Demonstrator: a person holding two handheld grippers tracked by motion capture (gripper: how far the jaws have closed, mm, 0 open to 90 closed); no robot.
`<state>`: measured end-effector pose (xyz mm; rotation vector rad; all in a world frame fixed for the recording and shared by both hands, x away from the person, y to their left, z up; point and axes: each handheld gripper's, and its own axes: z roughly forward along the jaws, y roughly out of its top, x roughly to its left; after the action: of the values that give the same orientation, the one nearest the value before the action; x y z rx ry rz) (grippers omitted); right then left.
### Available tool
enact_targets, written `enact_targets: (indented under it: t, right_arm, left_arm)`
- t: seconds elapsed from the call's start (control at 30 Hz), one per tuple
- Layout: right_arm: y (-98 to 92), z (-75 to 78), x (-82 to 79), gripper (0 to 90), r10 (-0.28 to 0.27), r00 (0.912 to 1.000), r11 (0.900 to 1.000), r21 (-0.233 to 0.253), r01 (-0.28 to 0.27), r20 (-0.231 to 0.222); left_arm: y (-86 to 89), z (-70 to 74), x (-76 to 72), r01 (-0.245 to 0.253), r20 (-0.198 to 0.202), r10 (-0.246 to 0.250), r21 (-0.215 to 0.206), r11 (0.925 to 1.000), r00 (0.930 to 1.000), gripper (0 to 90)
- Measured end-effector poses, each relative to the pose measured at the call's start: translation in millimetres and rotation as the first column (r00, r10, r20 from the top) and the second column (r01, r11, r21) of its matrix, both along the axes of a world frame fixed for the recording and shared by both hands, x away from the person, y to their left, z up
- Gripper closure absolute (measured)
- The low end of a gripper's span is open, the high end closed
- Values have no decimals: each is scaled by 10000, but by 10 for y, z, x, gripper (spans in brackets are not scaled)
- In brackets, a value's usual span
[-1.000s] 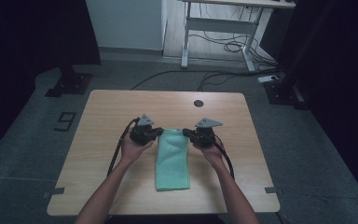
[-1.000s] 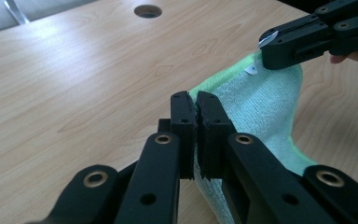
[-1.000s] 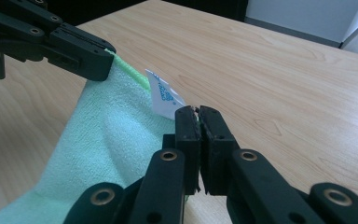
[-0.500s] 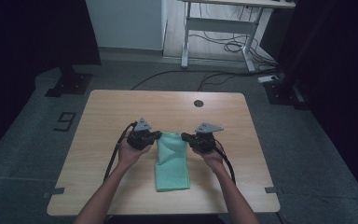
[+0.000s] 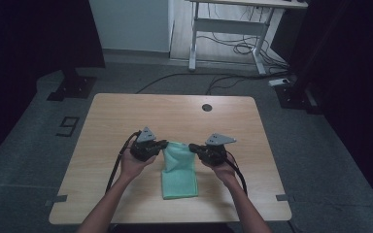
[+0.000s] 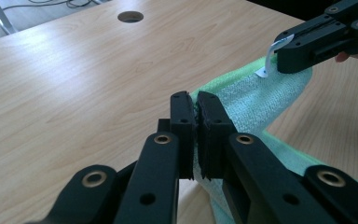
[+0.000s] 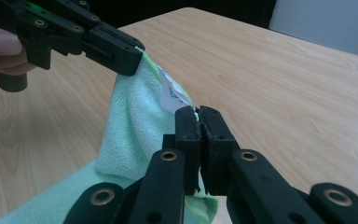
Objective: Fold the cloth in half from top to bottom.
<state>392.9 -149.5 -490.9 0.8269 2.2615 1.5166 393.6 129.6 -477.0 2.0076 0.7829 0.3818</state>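
Seemingly both tongs, left point(image 5: 162, 144) and right point(image 5: 193, 146), pinch the green cloth point(image 5: 178, 170).

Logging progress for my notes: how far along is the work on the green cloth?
Done: the left gripper and right gripper have each clamped a far corner of the green cloth. In hand: that end is lifted off the table. Left: the near end still lies flat.
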Motion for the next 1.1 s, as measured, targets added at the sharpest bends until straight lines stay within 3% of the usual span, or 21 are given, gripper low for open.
enact_targets:
  t: [0.5,0.7,1.1]
  right_arm:
    - [-48,-146,-190,866,382,9984,9992,-58,-385,-407]
    - [-71,-152,-274,866,442,9984,9990,79,-439,-361]
    - [-57,-279,-370,865,529,9962,9985,-110,-538,-699]
  left_arm:
    - [-44,-12,-241,450,55,-453,481,9978,9990,855]
    - [-57,9,-300,617,103,-623,485,9969,9980,857]
    - [-65,-116,-401,694,-160,-687,536,9961,9975,861]
